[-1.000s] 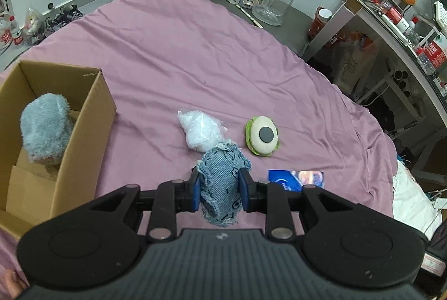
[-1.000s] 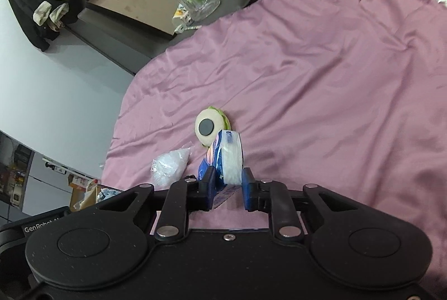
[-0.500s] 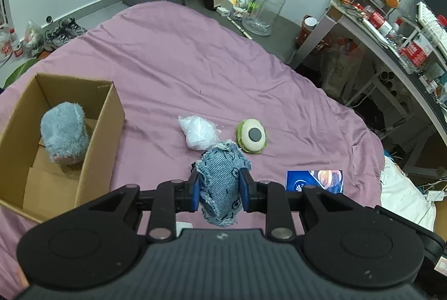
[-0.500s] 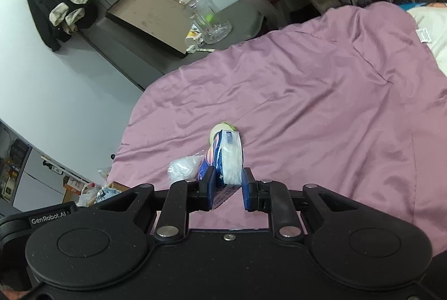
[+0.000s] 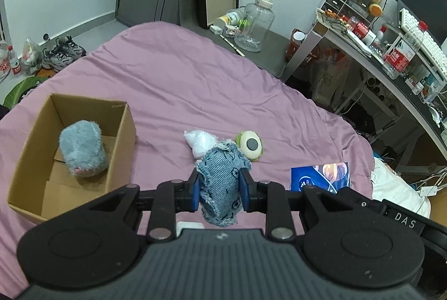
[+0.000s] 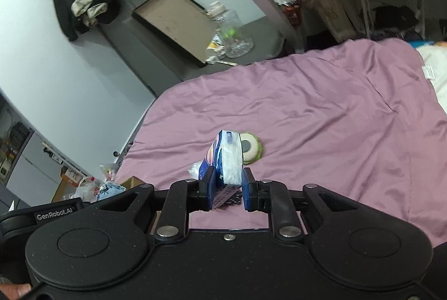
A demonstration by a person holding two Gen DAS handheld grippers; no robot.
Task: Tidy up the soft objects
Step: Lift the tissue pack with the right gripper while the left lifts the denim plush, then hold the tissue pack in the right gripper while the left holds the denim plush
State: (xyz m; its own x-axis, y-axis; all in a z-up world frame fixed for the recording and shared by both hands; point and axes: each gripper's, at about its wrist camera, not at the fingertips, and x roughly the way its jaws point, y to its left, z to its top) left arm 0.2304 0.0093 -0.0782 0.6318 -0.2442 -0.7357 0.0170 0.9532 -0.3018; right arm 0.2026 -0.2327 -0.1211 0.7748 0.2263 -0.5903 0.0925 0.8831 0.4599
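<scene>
Both grippers are clamped on soft items — left gripper [image 5: 218, 185] on the denim pouch [image 5: 220, 182], right gripper [image 6: 226, 182] on the tissue pack [image 6: 227, 160] — probably to carry them to the cardboard box [image 5: 123, 132].

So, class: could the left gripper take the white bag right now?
Probably not. The left gripper is already shut on the denim toy, so its jaws are full. The white bag lies uncovered on the sheet beyond.
</scene>
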